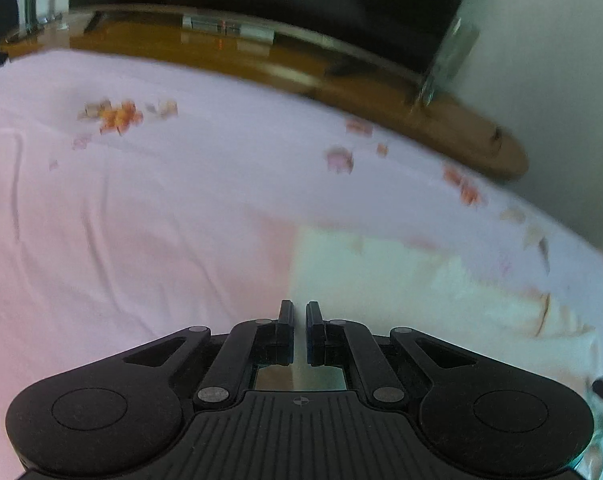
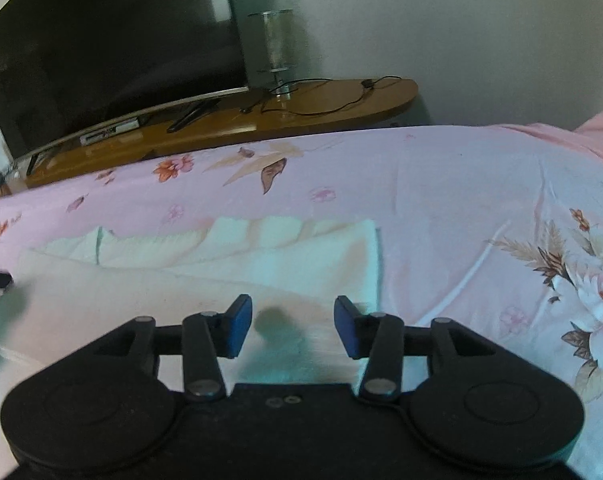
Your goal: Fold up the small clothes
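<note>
1. A bed sheet (image 2: 441, 184), pink with a floral print, is spread flat under and ahead of both tongs; it is judged to serve as the folding surface, which is why the garment is laid on it.
2. A dark television (image 2: 109, 44) is stood on a wooden TV stand (image 2: 341, 100), well beyond the tongs at the far edge of the bed; neither is touched.
3. The task's thing, a pale cream-white small garment (image 2: 229, 256), is laid flat on the sheet directly ahead of and beneath the right gripper (image 2: 293, 326). A layer is seen doubled over along its far edge, so a fold is judged already made. In the left view the same cloth is seen ahead and to the right of the left gripper.
4. The right gripper's jaws are seen moderately wide, blue pads (image 2: 237, 328) apart, nothing pinched; the garment lies below the gap, likely just let go.
5. The left gripper (image 1: 300, 320) is closed down to a narrow slit. Whether a cloth edge is pinched between its pads cannot be told; the view is blurred.
6. A glass cylinder lamp (image 2: 275, 48) and a black cable (image 2: 333, 108) are seen on the stand, far ahead.
7. Containers: none seen, so no contents to report.
</note>
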### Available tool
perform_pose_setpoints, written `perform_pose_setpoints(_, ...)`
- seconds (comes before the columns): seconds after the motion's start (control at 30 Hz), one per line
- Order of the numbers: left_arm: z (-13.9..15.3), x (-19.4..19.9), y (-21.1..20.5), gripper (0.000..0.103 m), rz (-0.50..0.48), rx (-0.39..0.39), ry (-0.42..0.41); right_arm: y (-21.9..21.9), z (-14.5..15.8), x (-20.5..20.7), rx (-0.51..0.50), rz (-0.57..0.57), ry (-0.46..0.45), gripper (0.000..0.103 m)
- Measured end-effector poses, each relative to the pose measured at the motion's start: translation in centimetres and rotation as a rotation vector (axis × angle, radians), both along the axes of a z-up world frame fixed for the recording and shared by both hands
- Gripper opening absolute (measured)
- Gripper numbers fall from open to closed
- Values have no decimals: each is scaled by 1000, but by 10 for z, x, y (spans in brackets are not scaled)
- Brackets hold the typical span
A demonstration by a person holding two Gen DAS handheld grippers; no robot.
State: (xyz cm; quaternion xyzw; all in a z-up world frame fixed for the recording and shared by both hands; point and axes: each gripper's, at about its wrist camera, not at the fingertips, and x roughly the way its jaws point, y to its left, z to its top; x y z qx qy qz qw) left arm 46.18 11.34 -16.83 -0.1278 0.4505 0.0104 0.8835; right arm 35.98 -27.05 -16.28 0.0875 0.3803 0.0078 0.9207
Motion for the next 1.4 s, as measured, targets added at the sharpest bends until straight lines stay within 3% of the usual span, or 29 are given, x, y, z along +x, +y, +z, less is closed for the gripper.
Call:
perform_pose_setpoints(0.07,3,-6,1,2,4,-24,-67,1,0,-1,14,-5,0,45)
perform_pose_setpoints(0.13,5,-7,4,2,27,-37,-82,2,1,-2,21,1,-2,45)
perform_pose_setpoints(0.23,7,-8,6,2,69,13,-113,7,2,-3,12,18,-3,45)
perform_pose_setpoints(0.37,-1,5,9,3,38,-58,-33,8,2,-2,20,23,-5,45)
perform_pose_setpoints(0.63,-9,10,6,3,80,-52,3,8,-1,-3,34,29,0,45)
perform_pose_setpoints(0.73,-1,1,6,0,73,-76,-90,9,-2,-2,40,34,-1,45)
perform_pose_setpoints(0.8,7,-6,-2,0,71,14,-149,9,-2,-3,39,32,-4,45)
perform_pose_setpoints(0.9,9,-7,-5,1,57,29,-162,10,-1,-3,43,32,-6,45)
perform_pose_setpoints(0.93,7,-7,-4,4,55,19,-159,10,0,-3,42,32,-8,45)
perform_pose_setpoints(1.0,0,0,-3,48,52,25,-99,9,0,-3,46,32,-7,45)
perform_pose_setpoints(1.03,-2,1,-6,92,68,51,-79,9,0,-3,45,31,-7,45)
perform_pose_setpoints(1.07,0,-4,-9,101,77,90,-115,8,0,-4,46,31,-7,45)
perform_pose_setpoints(1.13,6,-11,-20,101,36,160,-202,8,1,-4,48,34,-10,45)
perform_pose_setpoints(1.17,6,-10,-25,101,0,170,-200,8,1,-5,45,35,-11,45)
perform_pose_setpoints(1.23,1,1,-24,101,-47,108,-141,8,0,-5,53,34,-9,45)
perform_pose_setpoints(1.3,-8,13,-12,79,-12,-5,-71,9,0,-5,53,33,-10,45)
perform_pose_setpoints(1.33,-13,16,-4,59,14,-63,-52,10,0,-6,54,35,-10,45)
perform_pose_setpoints(1.4,-15,20,3,45,37,-95,-64,10,-1,-5,57,38,-8,45)
